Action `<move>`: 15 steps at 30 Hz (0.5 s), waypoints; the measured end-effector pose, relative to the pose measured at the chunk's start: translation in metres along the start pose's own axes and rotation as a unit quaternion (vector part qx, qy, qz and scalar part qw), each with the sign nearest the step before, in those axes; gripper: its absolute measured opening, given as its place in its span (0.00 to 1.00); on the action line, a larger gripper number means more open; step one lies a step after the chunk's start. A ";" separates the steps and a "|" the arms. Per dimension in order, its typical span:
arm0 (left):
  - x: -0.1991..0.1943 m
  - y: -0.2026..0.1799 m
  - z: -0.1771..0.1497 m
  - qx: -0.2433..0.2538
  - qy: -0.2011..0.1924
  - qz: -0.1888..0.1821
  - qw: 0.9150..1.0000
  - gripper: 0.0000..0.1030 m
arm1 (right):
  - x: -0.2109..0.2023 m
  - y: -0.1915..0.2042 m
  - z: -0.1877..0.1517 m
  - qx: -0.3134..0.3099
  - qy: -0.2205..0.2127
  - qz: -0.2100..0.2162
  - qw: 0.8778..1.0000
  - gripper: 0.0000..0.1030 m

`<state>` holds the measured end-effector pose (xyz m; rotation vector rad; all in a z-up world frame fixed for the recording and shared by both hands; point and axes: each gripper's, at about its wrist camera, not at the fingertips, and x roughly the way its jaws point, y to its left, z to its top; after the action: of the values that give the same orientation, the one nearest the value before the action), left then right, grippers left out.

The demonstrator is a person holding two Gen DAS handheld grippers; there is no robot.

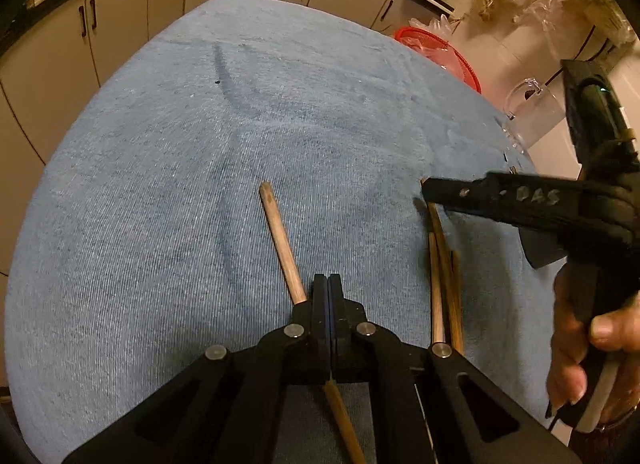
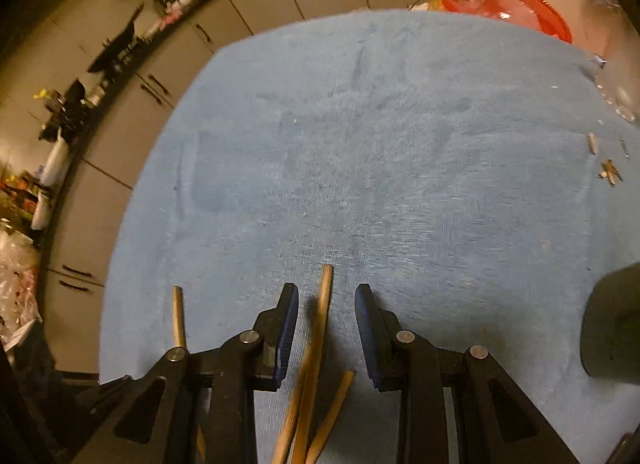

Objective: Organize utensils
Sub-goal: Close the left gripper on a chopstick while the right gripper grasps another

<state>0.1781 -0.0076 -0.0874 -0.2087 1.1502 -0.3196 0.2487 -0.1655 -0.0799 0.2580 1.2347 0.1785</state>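
Left tool [image 1: 328,284] clamped on chopstick [image 1: 282,242], right tool [image 2: 326,304] part-open astride loose chopsticks [image 2: 316,352], blue cloth [image 1: 240,123], red basket [image 2: 508,3] behind.

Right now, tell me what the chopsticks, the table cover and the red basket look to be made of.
Chopsticks: probably bamboo or wood, matte tan with faint grain and blunt-cut ends.
Table cover: seemingly terry cloth, light blue, with a ribbed nap and soft creases; most likely a towel.
Red basket: likely plastic, glossy, translucent, with fine mesh at the rim.

Dim warm indoor light, strong fisheye bending at edges, dark vignette corners, right view motion-blurred
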 end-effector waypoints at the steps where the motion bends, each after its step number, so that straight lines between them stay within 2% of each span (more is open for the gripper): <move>1: 0.001 0.001 0.003 -0.003 0.002 -0.003 1.000 0.02 | 0.002 0.004 0.000 -0.005 0.000 -0.004 1.000 0.31; 3: 0.006 0.001 0.012 -0.009 0.007 -0.005 1.000 0.02 | 0.003 0.013 -0.001 -0.025 0.001 -0.032 0.999 0.29; 6: 0.010 0.002 0.021 -0.011 0.006 -0.005 1.000 0.02 | 0.007 0.028 -0.003 -0.058 0.003 -0.068 0.996 0.19; 8: 0.011 0.001 0.024 -0.008 0.004 0.000 1.000 0.02 | 0.009 0.033 -0.004 -0.066 0.001 -0.076 0.995 0.11; 11: 0.009 -0.003 0.022 0.002 -0.006 0.006 1.000 0.01 | 0.007 0.029 -0.006 -0.057 -0.007 -0.057 0.997 0.06; 13: 0.004 -0.006 0.019 0.008 -0.018 -0.001 1.000 0.01 | -0.005 0.016 -0.011 -0.038 -0.020 -0.026 0.999 0.06; 15: -0.011 -0.009 0.015 0.014 -0.040 -0.009 0.999 0.01 | -0.027 0.012 -0.020 -0.033 -0.054 0.002 0.998 0.06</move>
<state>0.1860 -0.0115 -0.0690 -0.2063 1.0658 -0.3398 0.2211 -0.1595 -0.0578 0.2109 1.1190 0.2053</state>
